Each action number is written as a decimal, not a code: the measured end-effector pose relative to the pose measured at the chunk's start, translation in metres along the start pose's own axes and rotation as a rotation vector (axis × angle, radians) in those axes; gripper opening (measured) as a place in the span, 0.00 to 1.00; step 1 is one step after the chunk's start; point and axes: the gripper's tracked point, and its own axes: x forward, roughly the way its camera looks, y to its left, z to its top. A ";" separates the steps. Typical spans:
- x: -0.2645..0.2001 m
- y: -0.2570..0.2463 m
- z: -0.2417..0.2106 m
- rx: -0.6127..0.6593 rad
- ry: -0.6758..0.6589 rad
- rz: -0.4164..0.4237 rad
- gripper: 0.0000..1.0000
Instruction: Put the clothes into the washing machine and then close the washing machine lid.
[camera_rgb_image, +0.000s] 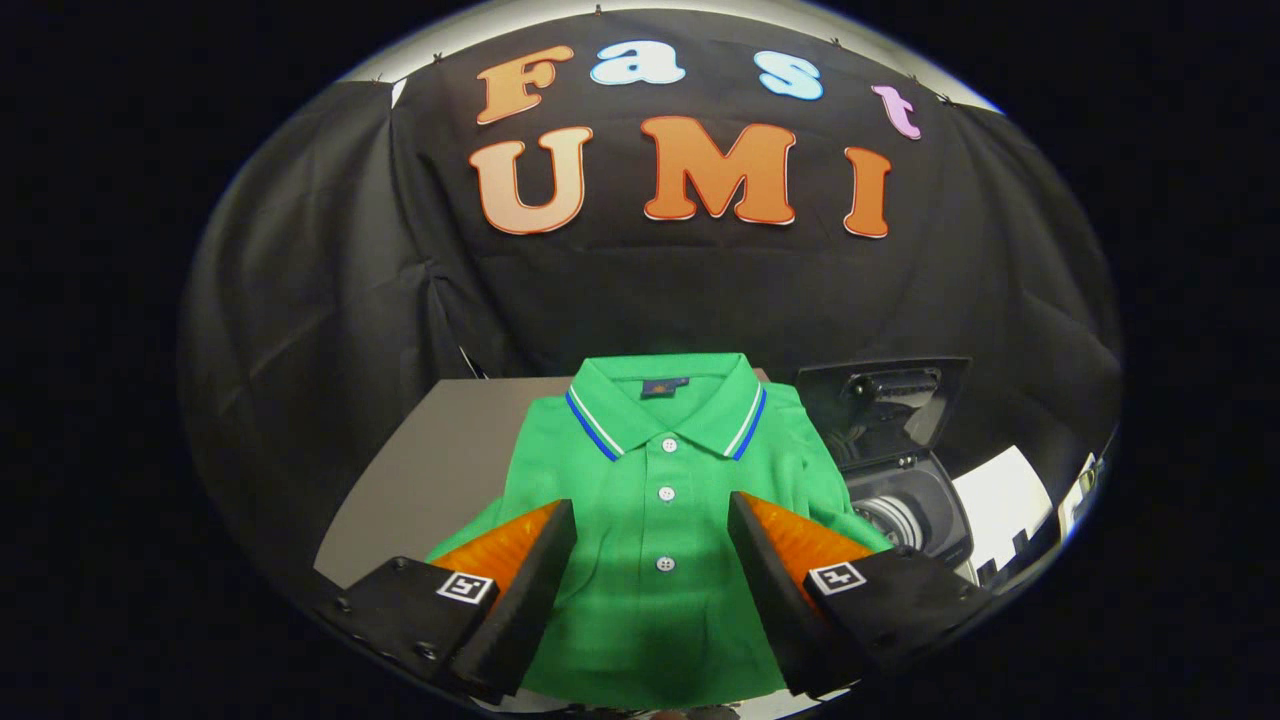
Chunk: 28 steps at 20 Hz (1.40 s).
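A green polo shirt (655, 520) lies folded flat on a grey worktop (440, 460), front side up, its collar at the far end toward the black cloth wall. The collar is trimmed with white and blue stripes, a small dark label sits inside the neck, and three white buttons run down the placket in a straight line toward the camera.

The gripper (650, 515) hangs over the near half of the shirt with its fingers (525, 575) spread wide apart, one on each side of the button placket. Nothing is held between them; the green fabric shows plainly in the gap. Whether the fingertips touch the cloth cannot be told. Each finger has a black pad on its inner face, an orange outer side, and a small square black-and-white marker near its base.

Just beside the shirt, on the right, stands the washing machine (915, 510), dark in colour. Its lid (885, 400) is raised upright, and the ribbed metal drum shows in the opening below it
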 end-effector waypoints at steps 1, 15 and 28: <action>0.004 -0.001 -0.007 0.001 0.019 -0.004 0.99; 0.014 0.002 -0.020 0.010 0.057 0.111 0.30; -0.061 0.014 0.067 0.129 -0.400 0.394 0.10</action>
